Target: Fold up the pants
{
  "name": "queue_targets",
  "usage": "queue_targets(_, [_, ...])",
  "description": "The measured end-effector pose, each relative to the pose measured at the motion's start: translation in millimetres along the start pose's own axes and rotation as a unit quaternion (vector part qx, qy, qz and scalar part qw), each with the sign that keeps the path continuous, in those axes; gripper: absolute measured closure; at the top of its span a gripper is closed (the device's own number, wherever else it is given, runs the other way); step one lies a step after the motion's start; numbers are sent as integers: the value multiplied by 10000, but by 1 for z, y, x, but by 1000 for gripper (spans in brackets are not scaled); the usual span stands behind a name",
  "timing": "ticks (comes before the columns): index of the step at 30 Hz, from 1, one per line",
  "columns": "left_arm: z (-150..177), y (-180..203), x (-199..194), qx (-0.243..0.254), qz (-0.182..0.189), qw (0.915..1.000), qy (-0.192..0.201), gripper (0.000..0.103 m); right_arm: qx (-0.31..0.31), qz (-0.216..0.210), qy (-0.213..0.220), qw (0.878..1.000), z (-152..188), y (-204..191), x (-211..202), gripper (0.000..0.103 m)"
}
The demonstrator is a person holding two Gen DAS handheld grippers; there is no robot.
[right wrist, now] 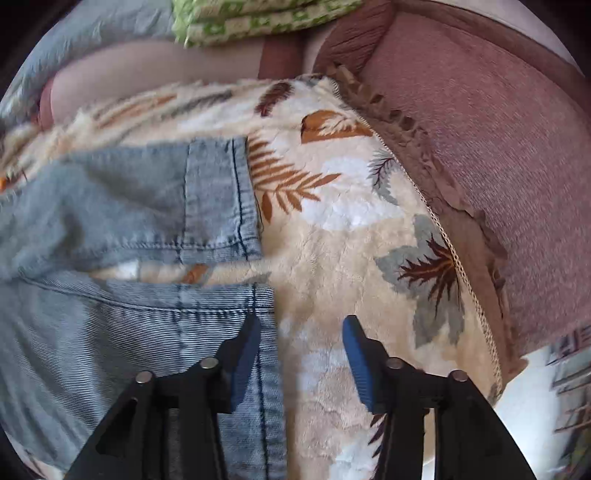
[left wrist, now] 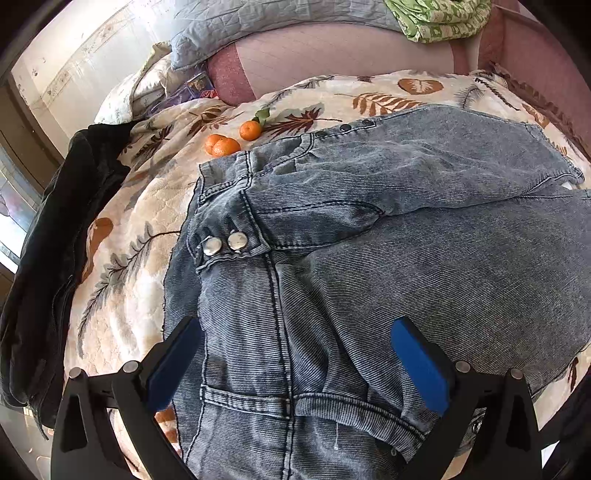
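Observation:
Blue-grey jeans (left wrist: 369, 229) lie spread on a leaf-patterned blanket (left wrist: 140, 229), waistband with two metal buttons (left wrist: 225, 242) at the left. My left gripper (left wrist: 295, 332) is open and empty, jaws wide apart over the seat of the jeans. In the right wrist view the two leg cuffs (right wrist: 218, 206) lie side by side on the blanket (right wrist: 351, 229). My right gripper (right wrist: 301, 328) is open and empty; its left finger is over the near cuff's hem (right wrist: 262, 295), its right finger over bare blanket.
Three oranges (left wrist: 229, 142) sit on the blanket beyond the waistband. A black jacket (left wrist: 59, 236) lies at the left edge. A grey quilt (left wrist: 258, 22) and green cloth (left wrist: 439, 18) lie at the back. A mauve upholstered edge (right wrist: 498, 155) borders the blanket on the right.

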State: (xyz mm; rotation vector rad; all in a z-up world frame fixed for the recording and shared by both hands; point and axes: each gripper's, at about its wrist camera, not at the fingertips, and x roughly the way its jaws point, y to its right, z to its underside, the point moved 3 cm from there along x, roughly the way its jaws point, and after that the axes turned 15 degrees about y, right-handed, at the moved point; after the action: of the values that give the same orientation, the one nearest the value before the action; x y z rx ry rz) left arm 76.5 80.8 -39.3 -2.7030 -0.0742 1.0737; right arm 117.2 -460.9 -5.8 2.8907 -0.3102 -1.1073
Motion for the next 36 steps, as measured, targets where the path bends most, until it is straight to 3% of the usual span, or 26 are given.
queue_targets(2, [-2,-5,-6,-119,60,9999,88,1,264,-658,169,9973,2,-2,-34,42])
queue_targets(4, [-1,-9,-5,-214,115,9997,52,1,464,-1374,-59,9894,18,-13,-54,41])
queue_targets(7, [7,-13,2,-362,89,9993,-93,1,1474,-1639,-473,9743,54,6,-56,41])
queue_targets(8, [9,-14,2,-420,130,9990,-119,1,2057,-1646,-610,9627,69,17,-57,41])
queue_targets(11, [13,-15,4,-475,190,9986,-134,1,3653,-1893,-1068,9052,116,49,-46,41])
queue_targets(14, [11,-14,6,-508,190,9984,-136,1,4264,-2424,-1311,8615,132,40,-34,41])
queue_targets(15, [10,-13,7,-531,213,9983,-126,1,4403,-2519,-1288,8521,131,37,-30,41])
queue_targets(17, [9,-11,6,-554,254,9981,-88,1,4626,-2429,-1085,8457,123,37,-24,41])
queue_targets(19, [9,-10,6,-539,266,9982,-87,1,4585,-2290,-888,8541,112,38,-21,43])
queue_targets(21, [11,-8,8,-524,259,9982,-122,1,4184,-1912,-856,8837,100,40,-21,92])
queue_targets(22, [12,-8,8,-531,258,9982,-131,1,3744,-1654,-630,9102,87,39,-31,93])
queue_targets(23, [14,-8,9,-542,273,9980,-152,1,2999,-1356,-204,9441,70,39,-47,93])
queue_targets(24, [16,-7,11,-551,279,9979,-182,1,2192,-1089,163,9694,57,29,-62,93])
queue_targets(25, [17,-7,13,-555,276,9979,-212,1,1671,-904,250,9815,52,19,-66,93])
queue_targets(27, [19,-5,16,-579,283,9976,-259,1,1246,-586,-237,9902,67,14,-39,89])
queue_targets(28, [19,-4,17,-594,286,9974,-277,1,1018,-473,-808,9904,85,12,-13,81])
queue_targets(30, [19,-4,13,-564,304,9976,-253,1,1430,-586,-501,9867,95,27,-17,67])
queue_targets(31, [18,-4,11,-521,317,9979,-219,1,1444,-622,-605,9857,94,29,-22,60])
queue_targets(32, [17,-4,9,-469,316,9982,-193,1,1534,-598,-667,9841,93,34,-28,40])
queue_targets(36, [12,-6,3,-497,313,9982,-110,1,1710,-330,11,9847,64,46,-66,36])
